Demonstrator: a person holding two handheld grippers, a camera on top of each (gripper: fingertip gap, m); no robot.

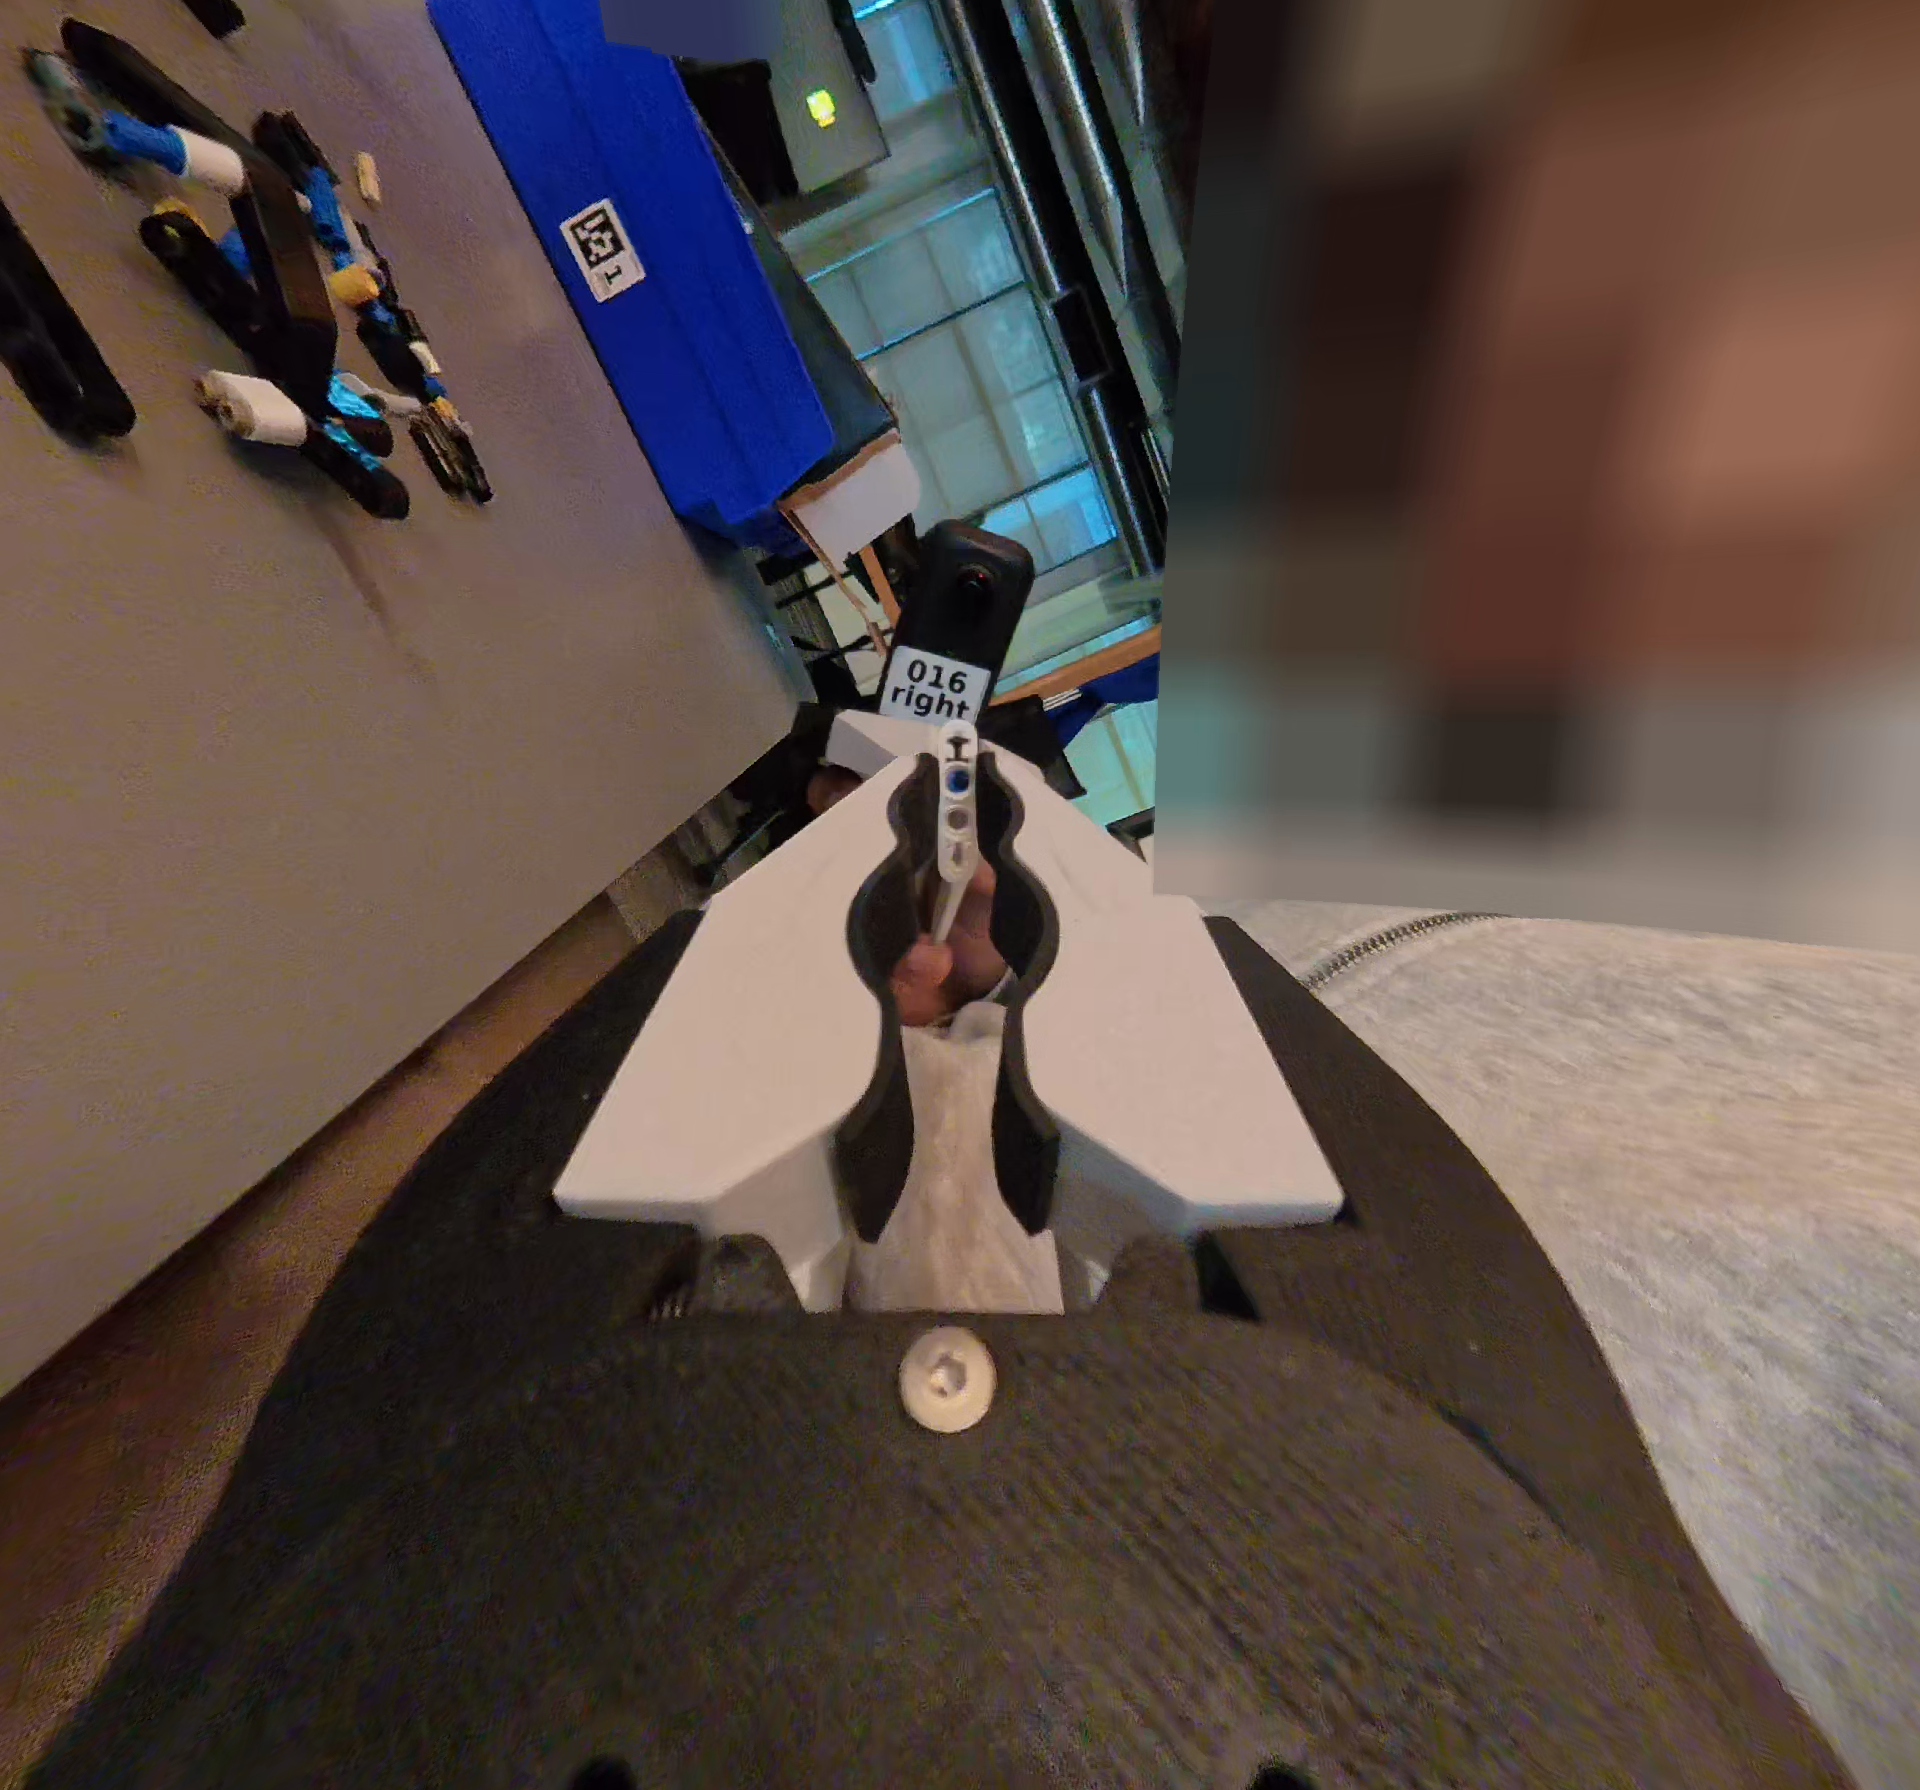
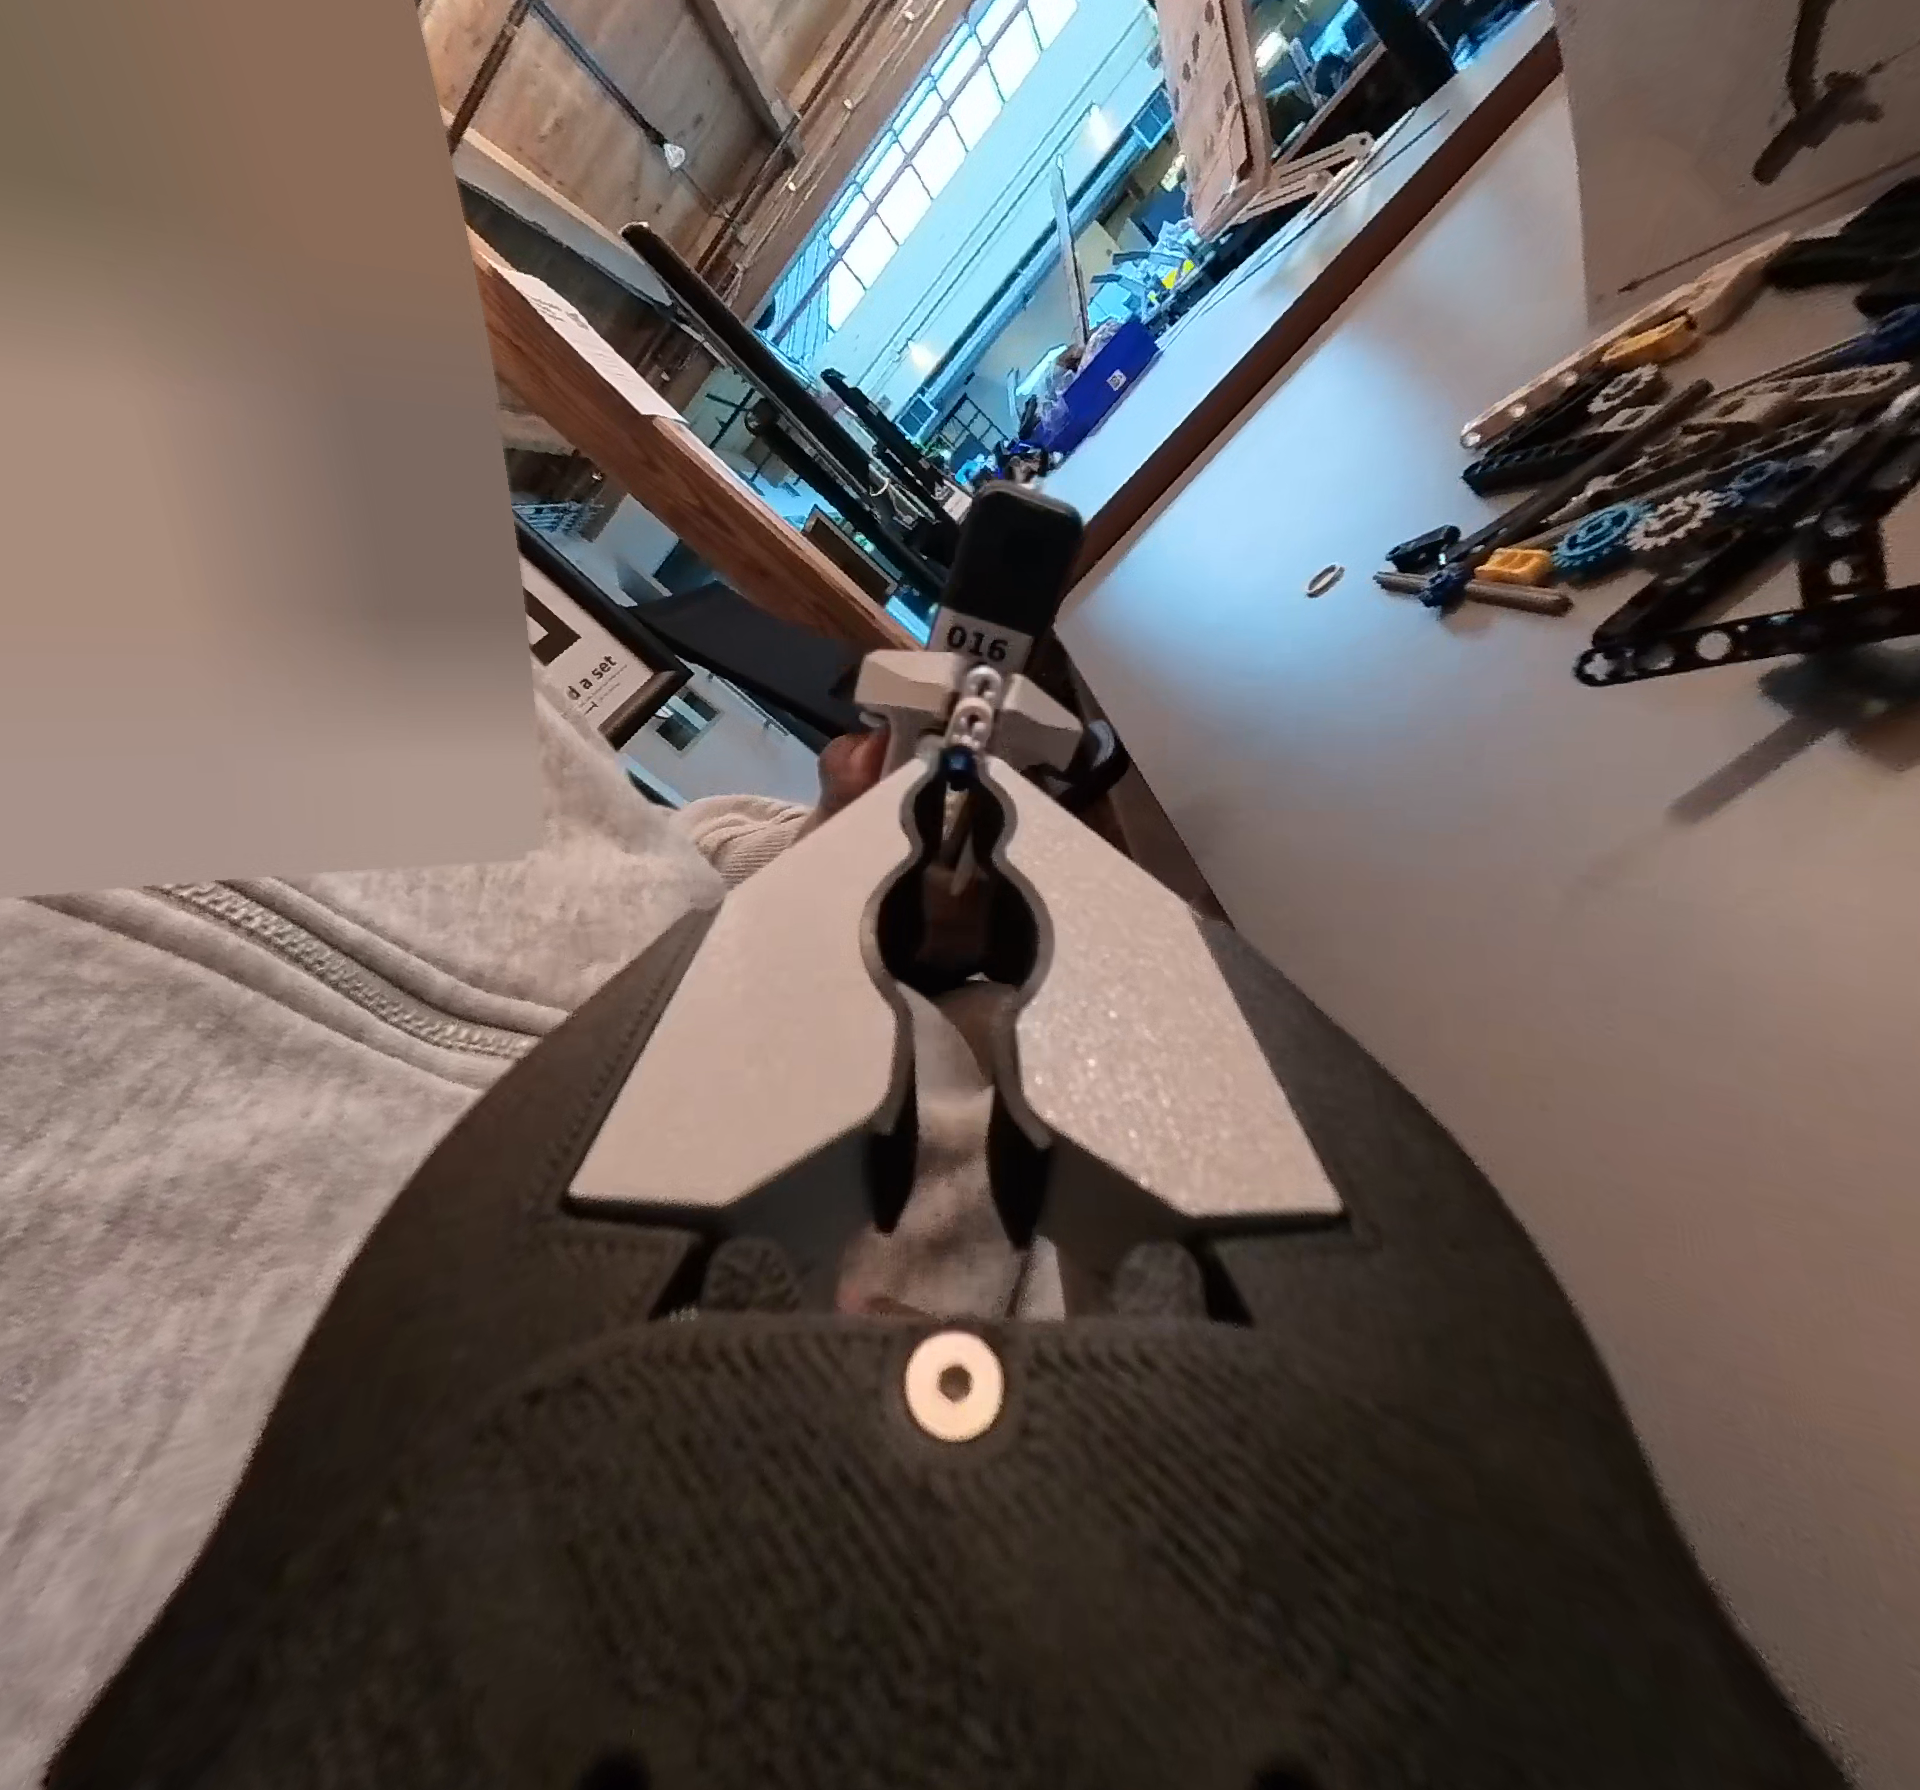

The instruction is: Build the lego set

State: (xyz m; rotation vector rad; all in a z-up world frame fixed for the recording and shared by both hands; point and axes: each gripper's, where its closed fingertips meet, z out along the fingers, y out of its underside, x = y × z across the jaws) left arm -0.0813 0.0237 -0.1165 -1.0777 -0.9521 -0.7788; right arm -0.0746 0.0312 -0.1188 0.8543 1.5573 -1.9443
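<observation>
Both pairs of jaws closed, tip to tip in mid-air, off the desk edge. Left gripper pinches a small white lego beam at its tips; the beam stands up between the jaws, holes facing the left wrist camera, a blue pin in one hole, and its lower end runs back into the gap between the fingers. Right gripper is clamped at its tips on the blue pin; the white beam sticks out beyond those tips toward the left gripper facing it. In the left view the right gripper sits just behind the beam, its black camera above it.

Grey sweatshirt sleeve close beside both grippers. Loose lego parts lie on the white desk, well apart from the jaws: black beams, blue and grey gears, a yellow piece. Same pile far left in the left view. Blue box past the desk edge.
</observation>
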